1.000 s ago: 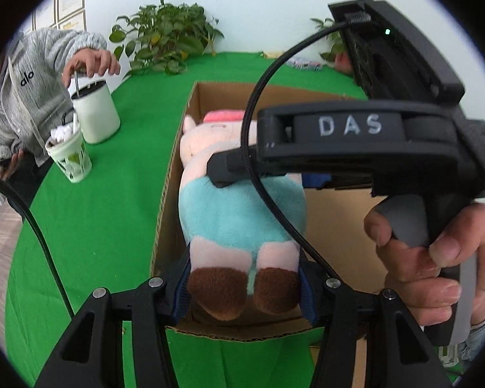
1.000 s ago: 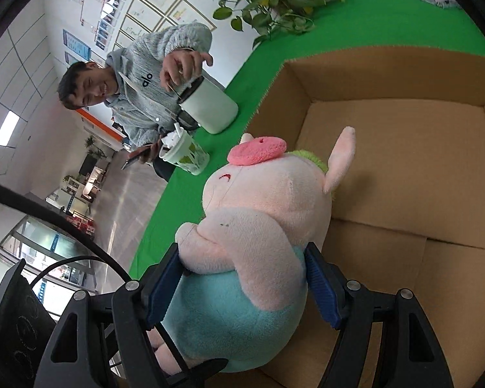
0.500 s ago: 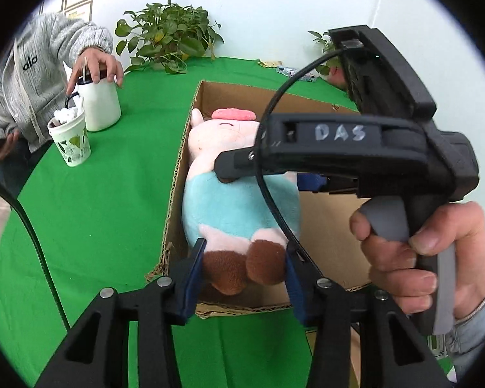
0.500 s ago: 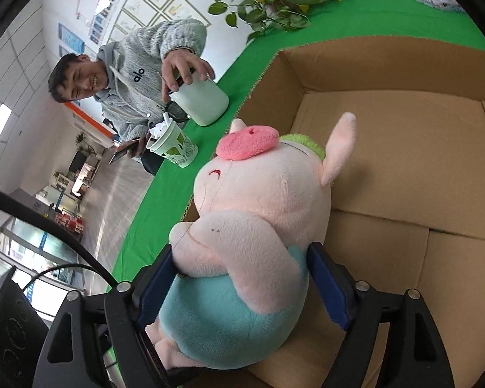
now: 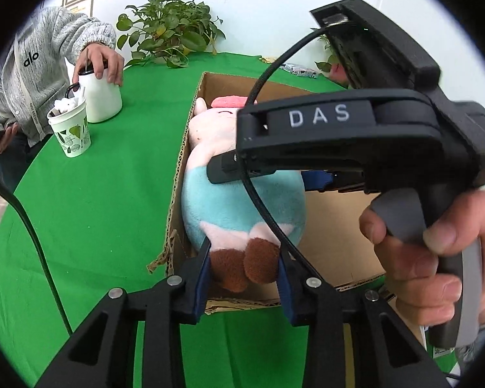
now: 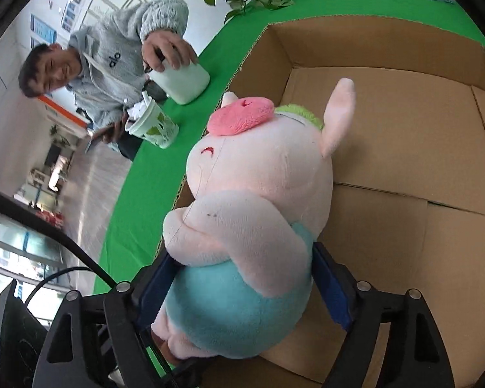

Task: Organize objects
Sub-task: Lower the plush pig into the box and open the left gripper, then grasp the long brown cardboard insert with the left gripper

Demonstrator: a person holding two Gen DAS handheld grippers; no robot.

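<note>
Left claw (image 5: 242,268) closed onto one plush pig's (image 5: 242,200) feet, right claw (image 6: 242,287) gripping body

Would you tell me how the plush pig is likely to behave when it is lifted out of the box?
The plush pig is probably light and soft: its fleece belly bulges between the right gripper pads. Its thin feet, between the left gripper fingers, would likely flop.

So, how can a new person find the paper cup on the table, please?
Start at the open cardboard box on the green table. Beside it, outside, a white jar stands under a person's hand; the paper cup stands just before the jar. Only the cup bears green leaf prints.
</note>
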